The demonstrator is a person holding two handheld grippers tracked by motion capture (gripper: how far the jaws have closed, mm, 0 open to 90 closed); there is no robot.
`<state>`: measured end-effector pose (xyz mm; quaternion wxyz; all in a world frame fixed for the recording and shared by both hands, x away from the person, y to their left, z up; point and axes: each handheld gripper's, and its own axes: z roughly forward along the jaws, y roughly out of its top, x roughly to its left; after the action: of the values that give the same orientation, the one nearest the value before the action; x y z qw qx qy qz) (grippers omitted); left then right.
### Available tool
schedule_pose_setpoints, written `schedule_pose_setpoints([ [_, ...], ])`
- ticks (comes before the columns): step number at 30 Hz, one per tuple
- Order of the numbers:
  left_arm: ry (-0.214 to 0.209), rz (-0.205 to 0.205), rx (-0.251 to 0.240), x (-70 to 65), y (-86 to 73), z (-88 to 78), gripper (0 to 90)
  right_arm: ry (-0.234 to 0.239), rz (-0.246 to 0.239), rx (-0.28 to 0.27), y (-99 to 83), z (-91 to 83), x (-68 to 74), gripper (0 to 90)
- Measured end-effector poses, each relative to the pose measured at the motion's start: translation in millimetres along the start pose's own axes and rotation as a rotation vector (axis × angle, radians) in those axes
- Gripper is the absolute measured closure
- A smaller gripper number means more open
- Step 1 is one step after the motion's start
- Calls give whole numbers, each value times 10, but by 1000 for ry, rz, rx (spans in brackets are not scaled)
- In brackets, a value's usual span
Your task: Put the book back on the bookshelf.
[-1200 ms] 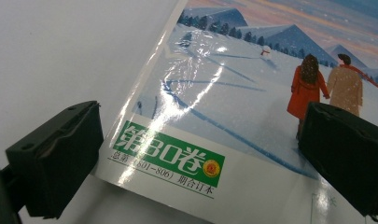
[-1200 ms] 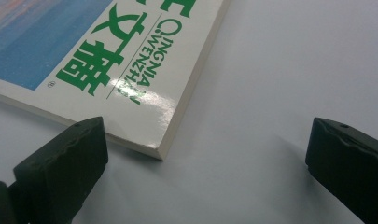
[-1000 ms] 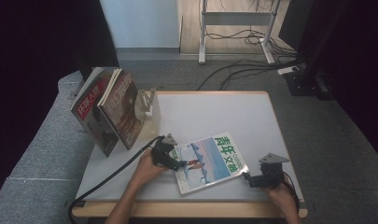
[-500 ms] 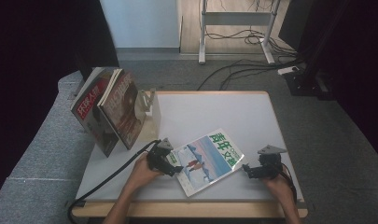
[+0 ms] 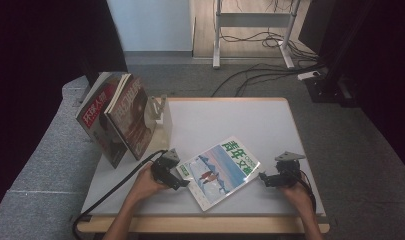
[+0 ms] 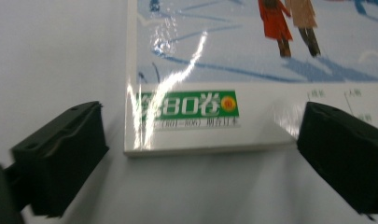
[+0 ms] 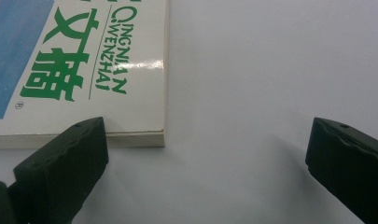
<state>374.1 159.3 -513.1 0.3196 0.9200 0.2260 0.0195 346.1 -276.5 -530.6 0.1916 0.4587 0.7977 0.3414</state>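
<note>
Both grippers are black with blocky matte jaws, grey three-cornered top plates and trailing black cables.

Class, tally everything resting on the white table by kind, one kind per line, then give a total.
Flat blue-and-white glossy magazine: 1
Upright red-brown magazines leaning at the table's left edge: 2
Pale bookend stand: 1
Hand-held black claws, left and right: 2
Total: 6
</note>
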Motion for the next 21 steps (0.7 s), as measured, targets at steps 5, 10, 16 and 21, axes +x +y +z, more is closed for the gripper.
schedule_pose_setpoints([
  [5,4,41,-1,-46,-37,-28,126,-2,2,0,18,19,-9,0],
  [10,26,57,-3,-82,-59,-49,153,-12,3,1,62,57,-24,0],
  [16,28,28,-18,-100,-110,-93,247,-23,10,3,137,129,-67,0],
  [21,20,4,-37,-115,-156,-109,297,-29,25,3,185,181,-99,0],
])
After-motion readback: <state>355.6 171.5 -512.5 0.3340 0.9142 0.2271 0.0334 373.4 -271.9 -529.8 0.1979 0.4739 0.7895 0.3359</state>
